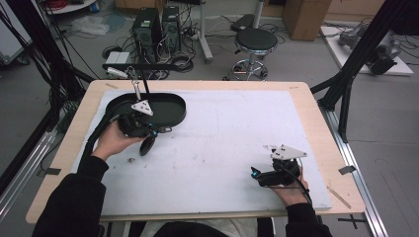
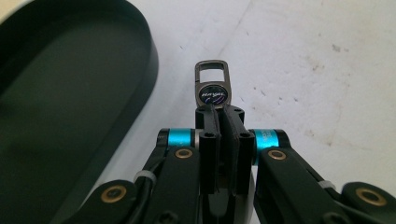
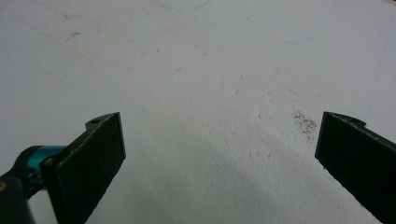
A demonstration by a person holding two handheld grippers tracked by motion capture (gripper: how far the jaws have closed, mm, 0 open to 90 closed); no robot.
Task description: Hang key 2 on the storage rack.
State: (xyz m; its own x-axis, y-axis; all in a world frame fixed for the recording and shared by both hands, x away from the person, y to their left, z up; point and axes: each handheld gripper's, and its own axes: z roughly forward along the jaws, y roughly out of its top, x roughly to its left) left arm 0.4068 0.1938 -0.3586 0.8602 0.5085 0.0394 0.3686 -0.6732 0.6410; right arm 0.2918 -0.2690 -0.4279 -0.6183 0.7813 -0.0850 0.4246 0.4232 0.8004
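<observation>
The left hand-held gripper (image 2: 219,116) pinches a metal tag (image 2: 213,86) beside the black tray (image 2: 70,93), likely not yet placed. The right hand-held gripper (image 3: 219,154) hovers wide, empty.

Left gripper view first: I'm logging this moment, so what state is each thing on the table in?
Left gripper: shut on the metal tag.
Metal tag: clamped at one end, slotted end sticking out.
Black oval tray: empty, flat on the table.
Right gripper: open, holding nothing, over the white mat.
</observation>
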